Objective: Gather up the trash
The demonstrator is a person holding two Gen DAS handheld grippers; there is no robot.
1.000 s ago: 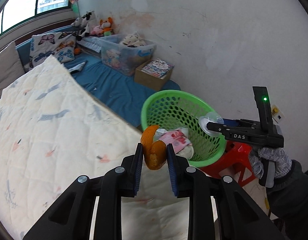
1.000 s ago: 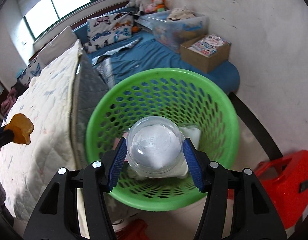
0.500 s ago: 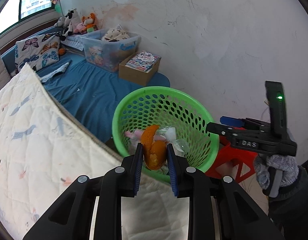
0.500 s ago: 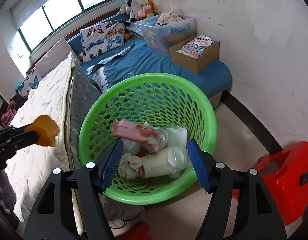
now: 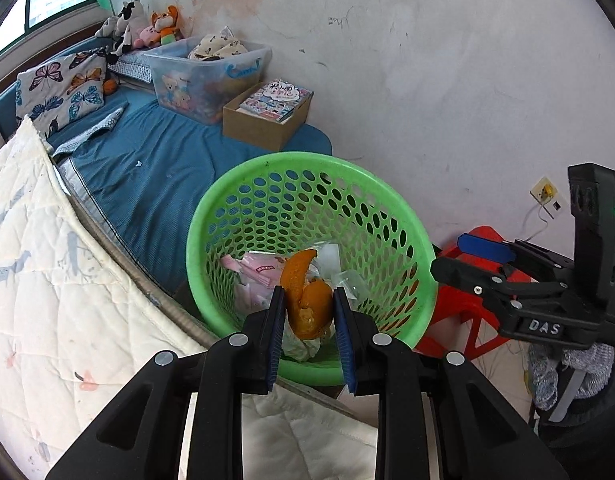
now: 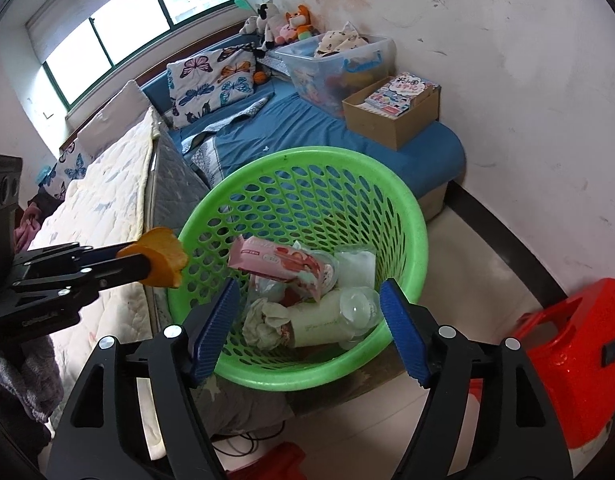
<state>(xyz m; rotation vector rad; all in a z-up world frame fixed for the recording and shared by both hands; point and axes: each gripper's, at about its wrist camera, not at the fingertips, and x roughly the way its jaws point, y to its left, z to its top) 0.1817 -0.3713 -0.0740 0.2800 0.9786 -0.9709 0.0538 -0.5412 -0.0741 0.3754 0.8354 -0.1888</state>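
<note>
A green perforated basket [image 5: 403,216] [image 6: 407,216] stands beside the bed. Inside lie a pink wrapper [image 6: 279,258], a clear domed-lid cup [image 6: 343,314] on its side and crumpled tissue [image 6: 263,322]. My left gripper [image 5: 307,304] is shut on a curled orange peel [image 5: 305,304] and holds it over the basket's near rim; the right wrist view shows that peel [image 6: 163,258] at the basket's left edge. My right gripper [image 6: 309,316] hangs above the basket, its blue pads [image 6: 403,334] spreading with nothing between them. It also shows at the right of the left wrist view [image 5: 463,258].
A cream quilted bed [image 5: 47,280] lies left of the basket, with a blue mattress [image 5: 155,168] behind. A cardboard box of books [image 5: 267,116] and a clear storage bin [image 5: 207,72] sit by the wall. A red plastic stool [image 6: 575,364] stands at the right on pale floor.
The right gripper let go of the domed cup, which now lies in the basket, and its jaws widened. The left gripper carried the orange peel from over the bed to above the basket.
</note>
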